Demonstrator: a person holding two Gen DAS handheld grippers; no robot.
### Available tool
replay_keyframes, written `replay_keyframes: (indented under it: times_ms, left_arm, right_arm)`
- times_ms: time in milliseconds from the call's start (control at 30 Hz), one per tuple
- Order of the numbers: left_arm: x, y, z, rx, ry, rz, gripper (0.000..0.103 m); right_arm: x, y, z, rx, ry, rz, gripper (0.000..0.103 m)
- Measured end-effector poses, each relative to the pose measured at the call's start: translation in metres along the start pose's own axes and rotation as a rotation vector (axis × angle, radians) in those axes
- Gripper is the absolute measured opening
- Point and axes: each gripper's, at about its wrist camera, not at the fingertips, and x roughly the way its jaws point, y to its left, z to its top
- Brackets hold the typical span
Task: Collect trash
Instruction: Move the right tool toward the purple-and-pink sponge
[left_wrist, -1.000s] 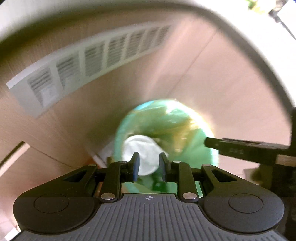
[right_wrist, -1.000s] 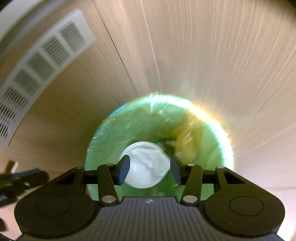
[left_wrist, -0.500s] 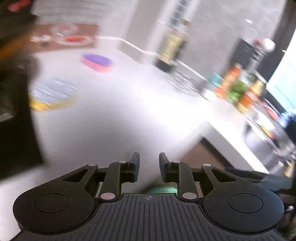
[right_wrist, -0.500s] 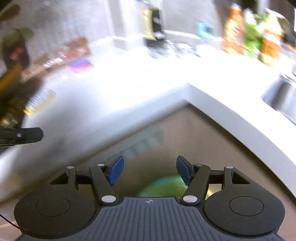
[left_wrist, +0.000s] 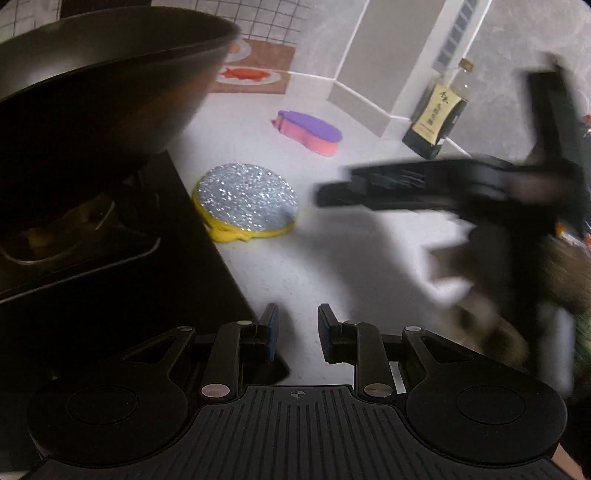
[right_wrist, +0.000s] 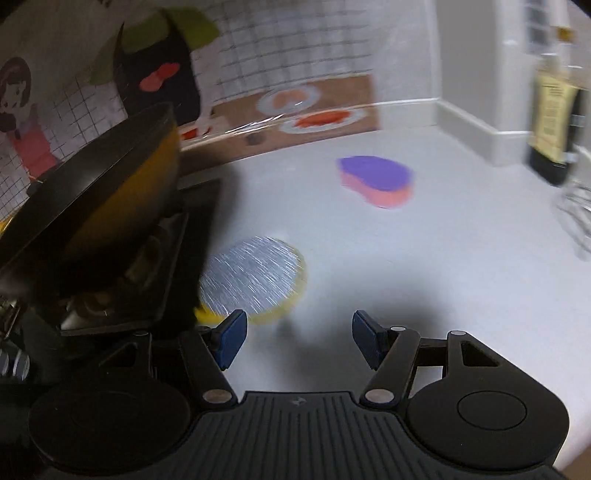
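Note:
A round silver scrub pad with a yellow base (left_wrist: 246, 202) lies on the white counter (left_wrist: 332, 266) beside the black stove; it also shows in the right wrist view (right_wrist: 255, 278). A purple and pink sponge (left_wrist: 308, 132) lies farther back, also in the right wrist view (right_wrist: 376, 181). My left gripper (left_wrist: 294, 328) is open a little and empty, low over the counter. My right gripper (right_wrist: 297, 334) is wide open and empty, just in front of the scrub pad; it shows blurred in the left wrist view (left_wrist: 461, 184).
A black wok (left_wrist: 96, 85) sits on the black stove (left_wrist: 110, 266) at the left, also in the right wrist view (right_wrist: 99, 192). A dark sauce bottle (left_wrist: 439, 114) stands at the back right by a white pillar. A wire rack (right_wrist: 576, 218) is at the far right.
Both grippers have swung up from the green-lined trash bin to the counter. The right gripper has opened wider. The white trash stays behind in the bin.

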Motion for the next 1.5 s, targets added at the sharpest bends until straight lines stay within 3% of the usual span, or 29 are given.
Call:
replay_keyframes:
  times_ms: [133, 267, 367, 500, 567, 767, 1033, 1333, 1500]
  left_arm:
    - [-0.001, 0.016, 0.007, 0.001, -0.001, -0.046, 0.026]
    - [0.002, 0.028, 0.009, -0.016, 0.007, -0.057, 0.026]
    - [0.003, 0.031, 0.009, -0.042, 0.005, -0.059, 0.026]
    - [0.003, 0.027, 0.009, -0.066, -0.004, -0.045, 0.026]
    - [0.004, 0.021, 0.008, -0.076, -0.013, -0.039, 0.026]
    - [0.003, -0.002, 0.007, -0.083, -0.021, -0.049, 0.026]
    - [0.010, -0.024, 0.008, -0.055, -0.021, -0.059, 0.026]
    - [0.043, -0.067, 0.012, 0.088, 0.030, -0.165, 0.026]
    - [0.064, -0.091, 0.013, 0.177, 0.061, -0.195, 0.026]
  right_arm:
    - [0.057, 0.019, 0.023, -0.048, 0.036, -0.047, 0.064]
    - [0.092, 0.028, 0.024, -0.051, 0.079, -0.072, 0.061]
    - [0.095, 0.032, 0.020, -0.036, 0.072, -0.050, 0.043]
    - [0.085, 0.039, 0.016, -0.119, 0.066, -0.101, 0.014]
    - [0.078, 0.032, 0.012, -0.111, 0.076, -0.073, 0.004]
    - [0.051, 0.004, -0.006, -0.065, 0.097, -0.030, 0.003]
    - [-0.002, -0.032, -0.022, -0.067, 0.081, -0.083, 0.002]
    - [-0.028, -0.064, -0.047, -0.063, 0.139, -0.173, 0.002]
    - [-0.030, -0.065, -0.044, -0.090, 0.163, -0.155, 0.006]
